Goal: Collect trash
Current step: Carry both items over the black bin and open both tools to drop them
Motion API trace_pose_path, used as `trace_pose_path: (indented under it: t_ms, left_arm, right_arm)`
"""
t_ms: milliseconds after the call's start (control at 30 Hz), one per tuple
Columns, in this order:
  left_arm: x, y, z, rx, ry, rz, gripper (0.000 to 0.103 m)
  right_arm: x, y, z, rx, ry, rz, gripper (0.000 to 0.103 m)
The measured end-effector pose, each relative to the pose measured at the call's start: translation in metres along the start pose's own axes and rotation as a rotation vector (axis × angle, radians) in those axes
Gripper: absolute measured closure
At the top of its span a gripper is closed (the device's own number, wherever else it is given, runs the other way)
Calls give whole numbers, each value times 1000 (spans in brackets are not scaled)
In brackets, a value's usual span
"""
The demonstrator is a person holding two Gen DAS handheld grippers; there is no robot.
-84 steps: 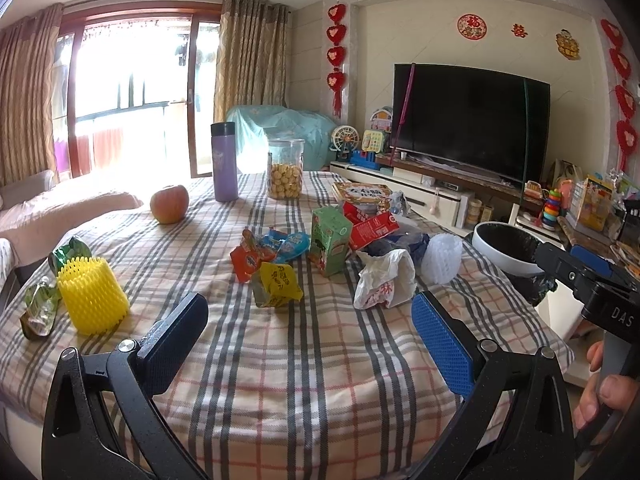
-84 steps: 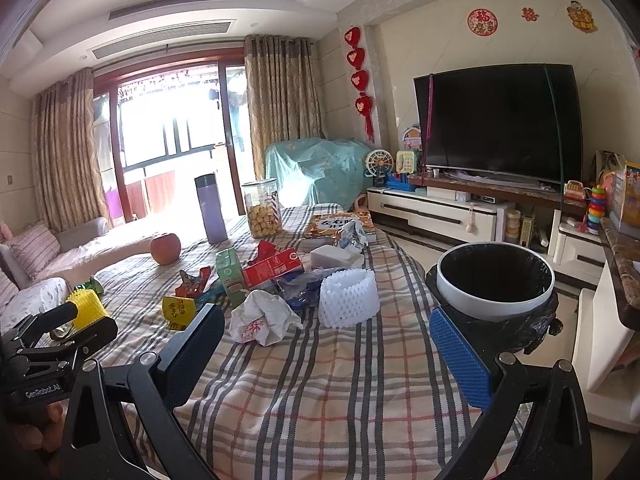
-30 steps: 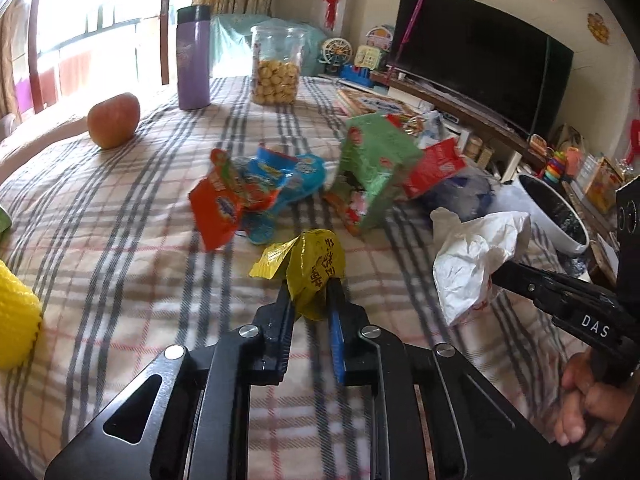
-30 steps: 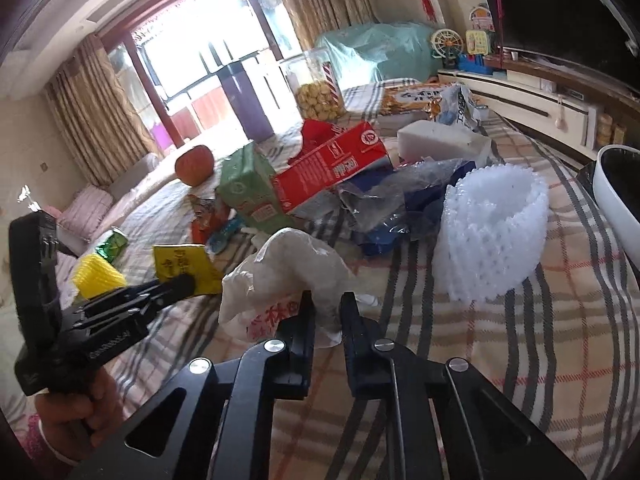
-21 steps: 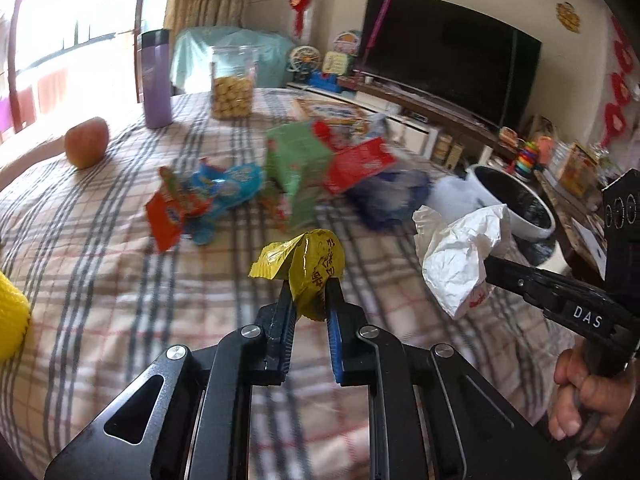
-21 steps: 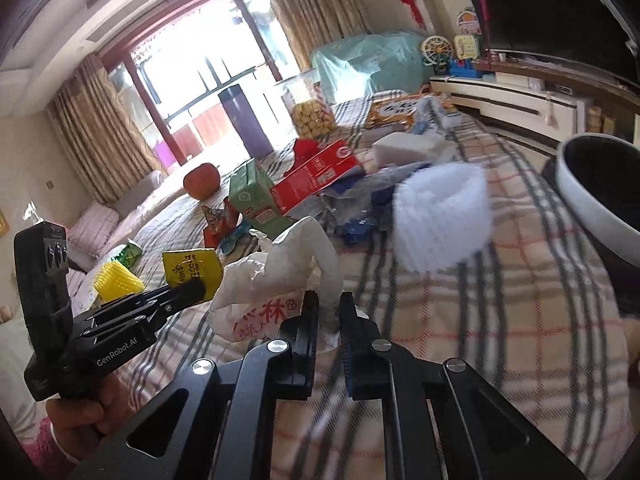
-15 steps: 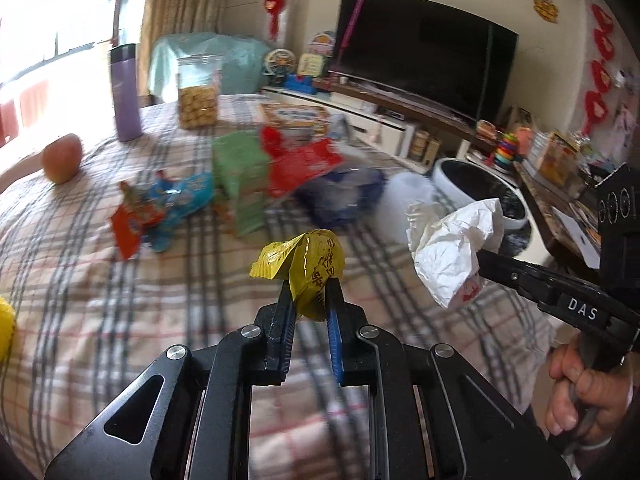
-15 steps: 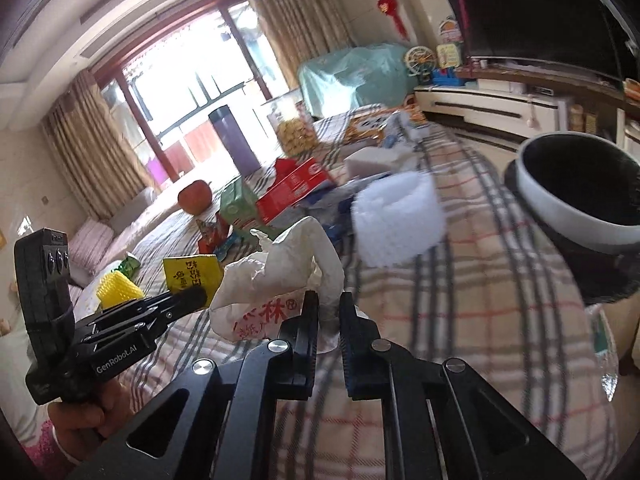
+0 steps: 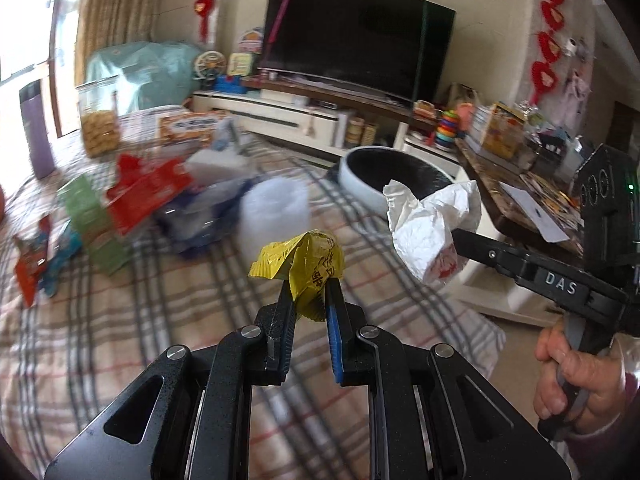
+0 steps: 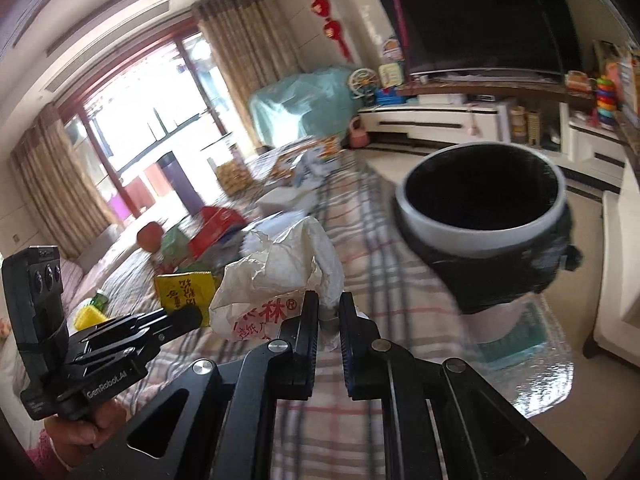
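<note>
My left gripper is shut on a crumpled yellow wrapper, held in the air above the plaid tablecloth. My right gripper is shut on a crumpled white paper bag with red print. In the left wrist view that white bag hangs at the right, just in front of the trash bin. The right wrist view shows the trash bin, white-rimmed with a black liner, close ahead at the right past the table's edge. The yellow wrapper shows at the left there.
Several pieces of trash lie on the table: a white foam net, a red carton, a green carton, snack packets. A cookie jar, purple bottle and apple stand farther back. A TV stand lines the wall.
Both grippers have swung right and risen a little with their trash, from over the middle of the table toward its edge. The trash bin now looms much closer.
</note>
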State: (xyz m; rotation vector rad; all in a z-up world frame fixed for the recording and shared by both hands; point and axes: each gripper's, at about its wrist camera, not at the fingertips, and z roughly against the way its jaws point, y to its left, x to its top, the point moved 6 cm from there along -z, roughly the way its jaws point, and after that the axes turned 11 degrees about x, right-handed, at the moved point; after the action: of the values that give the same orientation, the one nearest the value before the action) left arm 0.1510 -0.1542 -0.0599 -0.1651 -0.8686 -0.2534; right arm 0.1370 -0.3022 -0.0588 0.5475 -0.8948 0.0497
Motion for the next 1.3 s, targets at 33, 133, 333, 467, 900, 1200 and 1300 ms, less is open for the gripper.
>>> trace_pose_path:
  t_ms: [33, 133, 333, 467, 900, 1200, 1300]
  left_arm:
    - [3, -6, -2, -10, 0, -9, 90]
    - [9, -23, -9, -30, 2, -30, 90]
    - [24, -49, -23, -63, 9, -56, 90]
    - [36, -62, -32, -81, 11, -66, 90]
    - [76, -97, -71, -102, 25, -107, 90]
    - [96, -114, -104, -103, 52, -124, 90]
    - [101, -120, -114, -108, 60, -137, 89]
  right_arm:
    - [2, -5, 4, -11, -5, -4, 93]
    - [10, -19, 11, -38, -18, -11, 93]
    - [22, -45, 22, -86, -38, -30, 93]
    - [33, -65, 26, -111, -53, -48, 93]
    - [68, -119, 22, -163, -71, -94, 93]
    - [87, -141, 7, -178, -47, -103, 93]
    - [88, -151, 0, -184, -31, -108, 93]
